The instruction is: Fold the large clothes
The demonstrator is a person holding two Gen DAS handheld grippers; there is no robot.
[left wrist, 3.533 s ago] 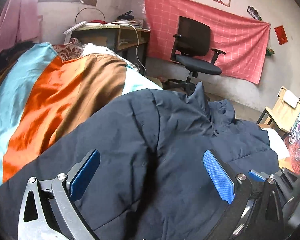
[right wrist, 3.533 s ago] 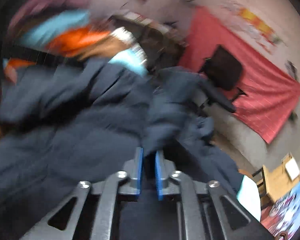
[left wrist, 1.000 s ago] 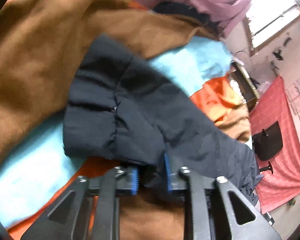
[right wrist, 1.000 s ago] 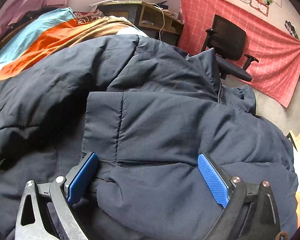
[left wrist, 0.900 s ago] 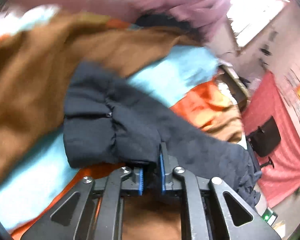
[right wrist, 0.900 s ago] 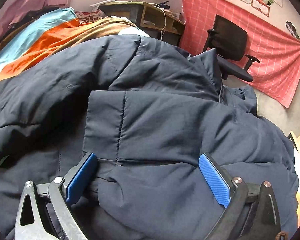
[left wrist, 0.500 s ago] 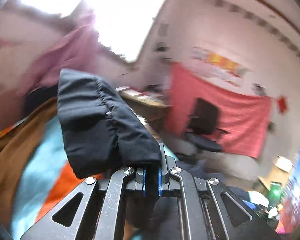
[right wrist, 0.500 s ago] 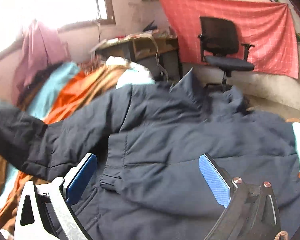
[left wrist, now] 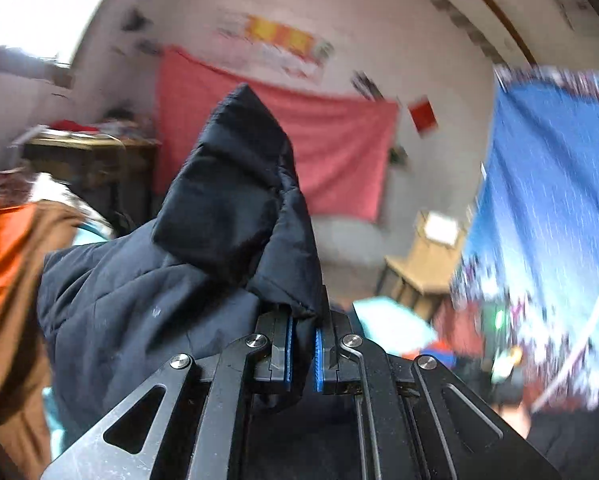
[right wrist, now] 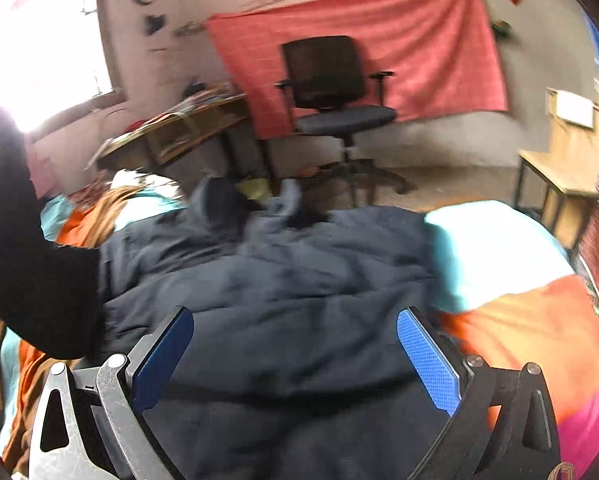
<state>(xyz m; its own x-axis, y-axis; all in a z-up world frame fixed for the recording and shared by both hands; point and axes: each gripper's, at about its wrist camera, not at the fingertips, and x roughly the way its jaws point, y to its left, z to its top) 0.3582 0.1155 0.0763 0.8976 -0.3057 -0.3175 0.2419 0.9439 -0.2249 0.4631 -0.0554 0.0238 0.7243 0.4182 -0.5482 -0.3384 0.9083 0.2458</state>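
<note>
left gripper (left wrist: 301, 354) clenched on cuff of dark navy padded jacket sleeve (left wrist: 235, 200), raised | right gripper (right wrist: 295, 354) spread, empty, above jacket body (right wrist: 279, 280) on striped bedspread (right wrist: 511, 312) | carry sleeve flat across body, keep cuff pinched until laid

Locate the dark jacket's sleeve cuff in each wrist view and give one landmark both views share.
Left wrist: the sleeve cuff stands up at centre, pinched in the left tongs.
Right wrist: it is the dark shape at the far left edge, raised above the bed.
Shared landmark: the red wall cloth.
</note>
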